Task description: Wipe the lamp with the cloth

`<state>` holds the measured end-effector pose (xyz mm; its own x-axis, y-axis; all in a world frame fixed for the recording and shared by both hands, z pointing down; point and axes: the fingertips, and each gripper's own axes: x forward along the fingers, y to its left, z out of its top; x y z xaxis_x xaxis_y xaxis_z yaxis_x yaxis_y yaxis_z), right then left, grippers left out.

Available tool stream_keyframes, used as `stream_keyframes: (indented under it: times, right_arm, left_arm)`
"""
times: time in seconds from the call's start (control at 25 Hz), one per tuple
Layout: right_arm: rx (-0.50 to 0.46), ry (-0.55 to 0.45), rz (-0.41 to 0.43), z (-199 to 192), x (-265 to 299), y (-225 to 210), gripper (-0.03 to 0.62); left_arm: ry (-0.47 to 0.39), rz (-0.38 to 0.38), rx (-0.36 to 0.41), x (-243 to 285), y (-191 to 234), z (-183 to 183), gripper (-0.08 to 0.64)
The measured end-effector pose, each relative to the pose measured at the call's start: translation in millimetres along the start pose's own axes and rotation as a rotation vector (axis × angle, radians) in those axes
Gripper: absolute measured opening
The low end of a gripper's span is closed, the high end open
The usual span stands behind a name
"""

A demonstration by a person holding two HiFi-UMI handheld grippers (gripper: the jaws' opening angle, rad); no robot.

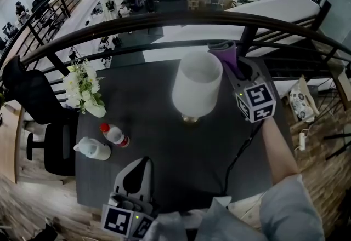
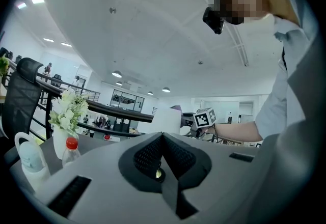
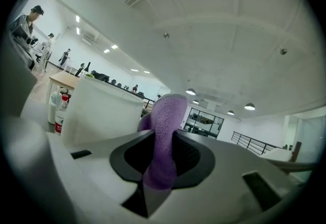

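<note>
A lamp with a white shade (image 1: pixel 197 83) and a brass base (image 1: pixel 190 119) stands on the dark table (image 1: pixel 164 163). My right gripper (image 1: pixel 237 66) is shut on a purple cloth (image 1: pixel 225 51), held against the shade's upper right rim. In the right gripper view the purple cloth (image 3: pixel 164 136) sticks up between the jaws, with the white shade (image 3: pixel 99 111) just to its left. My left gripper (image 1: pixel 136 179) rests low at the table's near edge, shut with nothing in it. From the left gripper view the lamp (image 2: pixel 165 120) and the right gripper's marker cube (image 2: pixel 205 116) show far ahead.
A vase of white flowers (image 1: pixel 82 89), a small red-capped bottle (image 1: pixel 115 135) and a white jug (image 1: pixel 93 149) stand on the table's left side. A black cable (image 1: pixel 238 155) runs across the table's right part. A railing (image 1: pixel 164 21) lies behind, and an office chair (image 1: pixel 38 108) at left.
</note>
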<state>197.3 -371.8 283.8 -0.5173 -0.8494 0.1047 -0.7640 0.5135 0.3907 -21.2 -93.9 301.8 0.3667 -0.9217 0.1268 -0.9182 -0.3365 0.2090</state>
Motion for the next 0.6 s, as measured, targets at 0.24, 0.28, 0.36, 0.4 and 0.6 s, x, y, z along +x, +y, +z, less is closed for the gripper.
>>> stream_keyframes:
  times: [0.24, 0.28, 0.36, 0.4, 0.6]
  right_arm:
    - [0.094, 0.074, -0.023, -41, -26, 15, 0.091]
    - [0.115, 0.082, -0.032, -47, -32, 17, 0.091]
    - [0.152, 0.096, -0.05, -55, -46, 23, 0.091]
    - [0.167, 0.103, -0.058, -57, -53, 27, 0.091]
    - [0.251, 0.115, -0.091, -56, -86, 55, 0.091]
  left_arm:
    - [-0.011, -0.024, 0.0, 4, 1, 2, 0.012]
    - [-0.005, -0.029, -0.001, 4, 1, 1, 0.012]
    - [0.03, -0.035, -0.006, 4, 2, -4, 0.012]
    - [0.048, -0.038, -0.007, 4, 3, -6, 0.012]
    - [0.026, -0.056, -0.012, 7, 7, -1, 0.012]
